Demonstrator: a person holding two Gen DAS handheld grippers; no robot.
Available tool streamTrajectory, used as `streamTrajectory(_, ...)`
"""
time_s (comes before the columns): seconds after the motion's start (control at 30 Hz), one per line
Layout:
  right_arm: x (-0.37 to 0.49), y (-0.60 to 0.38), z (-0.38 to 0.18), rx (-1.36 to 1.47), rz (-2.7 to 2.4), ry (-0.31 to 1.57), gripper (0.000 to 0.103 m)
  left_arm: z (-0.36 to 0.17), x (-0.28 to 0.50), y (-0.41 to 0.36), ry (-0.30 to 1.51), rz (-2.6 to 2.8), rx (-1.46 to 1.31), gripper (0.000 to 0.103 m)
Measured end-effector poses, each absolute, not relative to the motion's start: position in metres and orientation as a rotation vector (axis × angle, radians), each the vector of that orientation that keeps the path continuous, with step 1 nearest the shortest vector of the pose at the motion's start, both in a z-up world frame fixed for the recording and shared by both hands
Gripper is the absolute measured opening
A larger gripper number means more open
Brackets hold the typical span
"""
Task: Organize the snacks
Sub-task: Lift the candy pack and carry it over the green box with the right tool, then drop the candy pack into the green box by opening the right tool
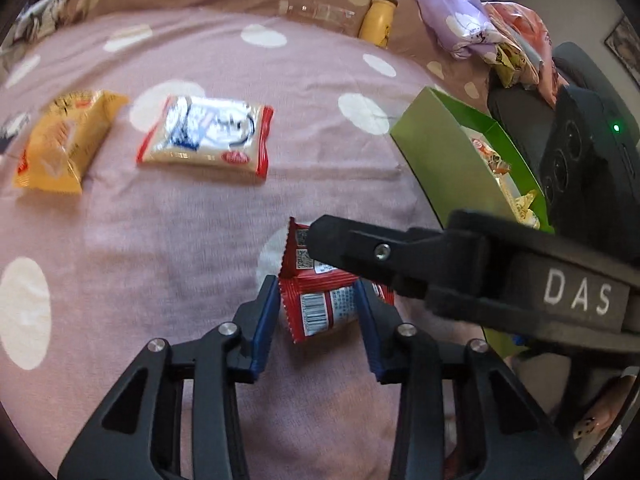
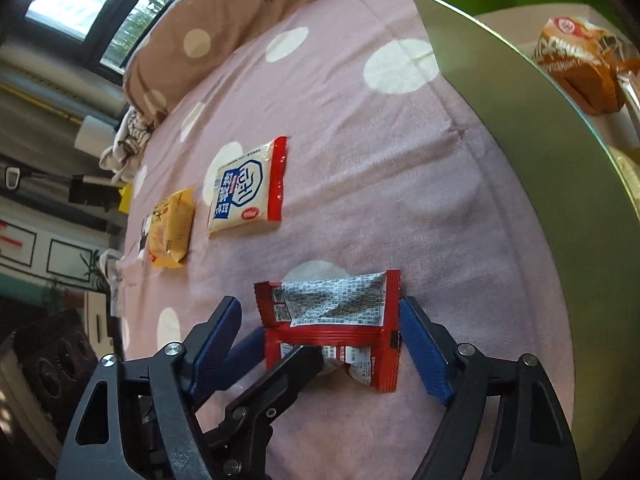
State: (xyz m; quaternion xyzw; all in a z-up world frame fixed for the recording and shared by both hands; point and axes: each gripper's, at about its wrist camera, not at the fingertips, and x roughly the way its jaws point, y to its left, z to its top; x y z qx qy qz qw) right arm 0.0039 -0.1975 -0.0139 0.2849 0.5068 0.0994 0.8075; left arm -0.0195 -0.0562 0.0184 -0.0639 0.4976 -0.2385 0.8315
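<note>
— Well, what's near the stiff green box [image 2: 520,128]?
— Beside it, on the soft dotted bedspread [image 2: 360,140], a crinkly red packet [image 2: 332,320]. The left tool [image 1: 316,304] and right tool [image 2: 320,344] both gape, straddling it, gripping nothing.

red snack packet [image 2: 332,332] flat, back up

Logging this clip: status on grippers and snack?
Left gripper open, straddling red packet. Right gripper open around the same packet. Two packets left on bed: white, yellow. Green box alongside, path clear.
</note>
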Motion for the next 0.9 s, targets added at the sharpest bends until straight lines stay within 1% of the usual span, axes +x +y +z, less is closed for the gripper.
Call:
streamTrajectory(0.07,0.001,-0.202,-0.009,0.641,0.218,1.071,0.078,0.028,-0.022,-0.056,1.016,-0.511,-0.133,0.035)
streamTrajectory(0.23,-0.017,-0.214,0.028,0.633,0.227,0.935,0.078,0.071,-0.032,-0.072,0.866,-0.559,-0.120,0.033)
streamTrajectory(0.33,-0.029,-0.233,0.048,0.639,0.196,0.836,0.078,0.088,-0.036,-0.096,0.795,-0.598,-0.054,0.033)
streamTrajectory(0.47,-0.042,-0.265,0.064,0.681,0.166,0.751,0.078,0.104,-0.037,-0.133,0.739,-0.685,-0.015,0.034)
streamTrajectory(0.63,-0.063,-0.312,0.076,0.725,0.069,0.653,0.078,0.102,-0.031,-0.172,0.758,-0.773,-0.040,0.034)
streamTrajectory(0.9,-0.081,-0.364,0.064,0.825,-0.074,0.639,0.078,0.089,-0.033,-0.226,0.839,-0.847,-0.047,0.035)
